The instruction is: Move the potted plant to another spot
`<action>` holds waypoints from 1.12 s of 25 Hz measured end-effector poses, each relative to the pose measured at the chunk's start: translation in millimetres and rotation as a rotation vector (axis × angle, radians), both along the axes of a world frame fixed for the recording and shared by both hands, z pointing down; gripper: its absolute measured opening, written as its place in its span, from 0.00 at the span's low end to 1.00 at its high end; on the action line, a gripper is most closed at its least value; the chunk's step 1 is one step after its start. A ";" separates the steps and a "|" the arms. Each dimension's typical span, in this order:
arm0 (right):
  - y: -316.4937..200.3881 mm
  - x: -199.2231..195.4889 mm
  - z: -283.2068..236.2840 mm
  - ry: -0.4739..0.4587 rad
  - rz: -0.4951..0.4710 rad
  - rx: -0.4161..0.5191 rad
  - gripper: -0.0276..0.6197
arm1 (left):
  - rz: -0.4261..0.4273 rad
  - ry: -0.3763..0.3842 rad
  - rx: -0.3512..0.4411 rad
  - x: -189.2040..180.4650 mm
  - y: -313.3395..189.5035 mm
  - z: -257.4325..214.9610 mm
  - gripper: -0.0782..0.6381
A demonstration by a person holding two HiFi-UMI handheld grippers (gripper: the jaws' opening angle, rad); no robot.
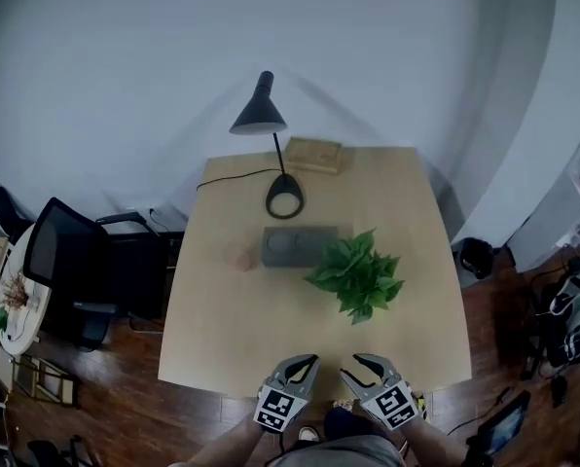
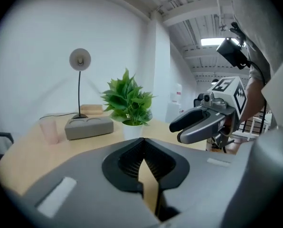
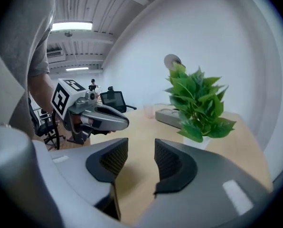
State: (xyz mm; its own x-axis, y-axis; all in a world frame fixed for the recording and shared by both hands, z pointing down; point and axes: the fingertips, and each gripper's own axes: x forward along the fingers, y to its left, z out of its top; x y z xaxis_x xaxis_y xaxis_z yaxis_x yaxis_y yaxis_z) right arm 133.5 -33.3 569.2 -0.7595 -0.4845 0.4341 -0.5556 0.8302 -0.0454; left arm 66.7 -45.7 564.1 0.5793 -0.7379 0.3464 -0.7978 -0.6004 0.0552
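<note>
The potted plant (image 1: pixel 356 275), a leafy green plant in a small white pot, stands on the right half of the pale wooden bench (image 1: pixel 222 339), about midway between its near and far edges. In the head view its leaves overlap the right-hand corner of a grey block (image 1: pixel 300 246) with two round recesses, which lies just beside it toward the middle of the bench. A translucent pink cup (image 1: pixel 239 256) stands just beside the block's left end. Behind the block, the ring-shaped base of a black desk lamp (image 1: pixel 267 125) rests on the bench, its cord trailing off to the left, and a flat wooden box (image 1: pixel 314 154) lies at the far edge.

Both tools hover side by side over the near edge of the bench, well apart from the plant and touching nothing. The left gripper (image 2: pixel 143 144) has its jaws clenched together with nothing between them. The right gripper (image 3: pixel 140 148) has its jaws released, a clear gap between the ribbed pads with only bare bench top showing through.

To the left of the bench stands a black office chair (image 1: pixel 61 251), and beyond it a small round white table (image 1: pixel 32 305), on dark wood flooring.
</note>
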 end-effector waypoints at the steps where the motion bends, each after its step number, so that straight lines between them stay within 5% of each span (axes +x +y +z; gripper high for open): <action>1: 12.4 -8.0 -9.8 -0.012 -0.009 0.010 0.31 | -0.006 0.015 0.008 -4.1 11.2 -8.2 0.11; 6: 76.3 -47.0 -38.8 -0.036 -0.051 0.033 0.19 | 0.001 0.050 0.044 -26.4 68.2 -32.9 0.11; 10: 129.7 -54.8 -35.0 -0.035 -0.047 -0.010 0.11 | -0.018 0.077 -0.009 -41.6 122.0 -27.0 0.11; 17: 152.2 -20.1 -42.7 -0.062 0.047 -0.032 0.05 | 0.004 0.067 -0.001 -24.6 168.4 -32.6 0.11; 28: 158.1 26.4 -67.9 -0.090 0.098 0.015 0.05 | 0.012 0.078 0.074 28.6 176.2 -55.9 0.11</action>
State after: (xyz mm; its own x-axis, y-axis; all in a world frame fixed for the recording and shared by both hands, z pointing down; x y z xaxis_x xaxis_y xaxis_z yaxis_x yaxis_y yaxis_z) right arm 159.9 124.7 501.3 -0.7438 -0.5642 0.3584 -0.6282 0.7732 -0.0865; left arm 95.2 130.5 508.2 0.6112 -0.7526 0.2452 -0.7856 -0.6145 0.0721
